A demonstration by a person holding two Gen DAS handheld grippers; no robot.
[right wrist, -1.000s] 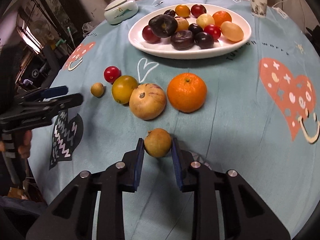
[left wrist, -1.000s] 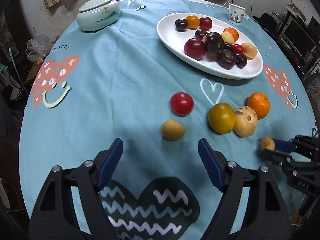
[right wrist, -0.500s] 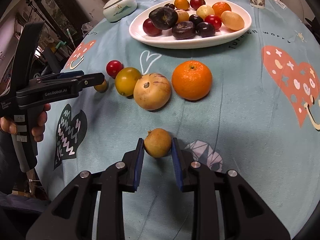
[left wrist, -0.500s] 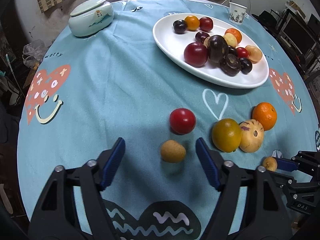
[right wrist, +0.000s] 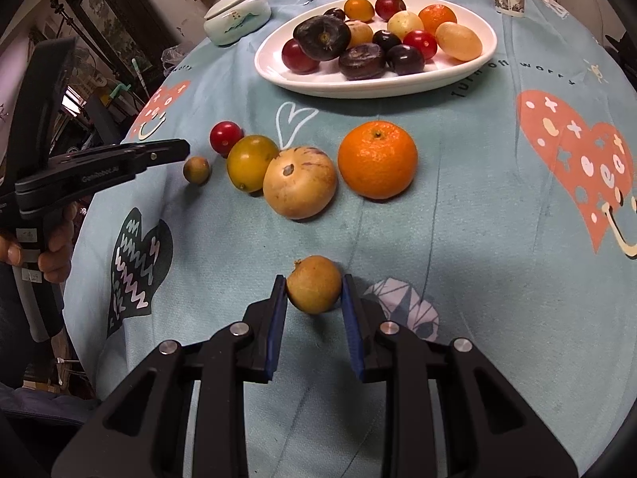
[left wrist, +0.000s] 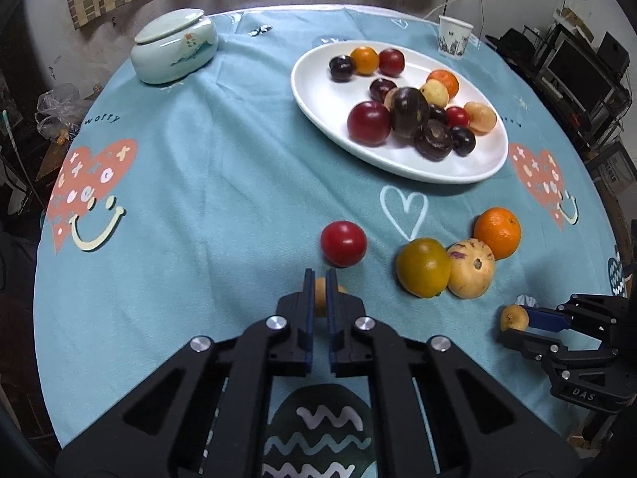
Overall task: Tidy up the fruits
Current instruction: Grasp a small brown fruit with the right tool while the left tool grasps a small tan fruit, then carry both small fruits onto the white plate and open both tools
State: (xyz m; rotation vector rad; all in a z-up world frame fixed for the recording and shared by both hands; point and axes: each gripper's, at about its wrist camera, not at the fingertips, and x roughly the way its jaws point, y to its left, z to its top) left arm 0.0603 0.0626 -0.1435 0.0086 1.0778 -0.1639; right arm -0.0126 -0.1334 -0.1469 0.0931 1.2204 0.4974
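My left gripper [left wrist: 320, 275] points down at the teal cloth, its jaws closing to a thin slit. A small brown fruit [left wrist: 319, 296] lies on the cloth just behind the tips and is not gripped. In the right wrist view this fruit [right wrist: 196, 170] sits just below the tip of my left gripper [right wrist: 181, 151]. My right gripper [right wrist: 314, 279] is shut on another small brown fruit [right wrist: 314, 283] near the table's front. A red tomato [left wrist: 343, 243], a yellow-green tomato [left wrist: 423, 266], a pale striped melon [left wrist: 470, 269] and an orange [left wrist: 497, 232] lie loose. The white plate [left wrist: 318, 91] holds several fruits.
A lidded ceramic jar [left wrist: 174, 49] stands at the far left and a paper cup [left wrist: 454, 40] behind the plate. A person's hand [right wrist: 51, 255] grips the left tool's handle. The round table's edge drops off close behind both grippers.
The left jaws went from wide open to almost together while moving forward over the small brown fruit. The right gripper kept still with its fruit.
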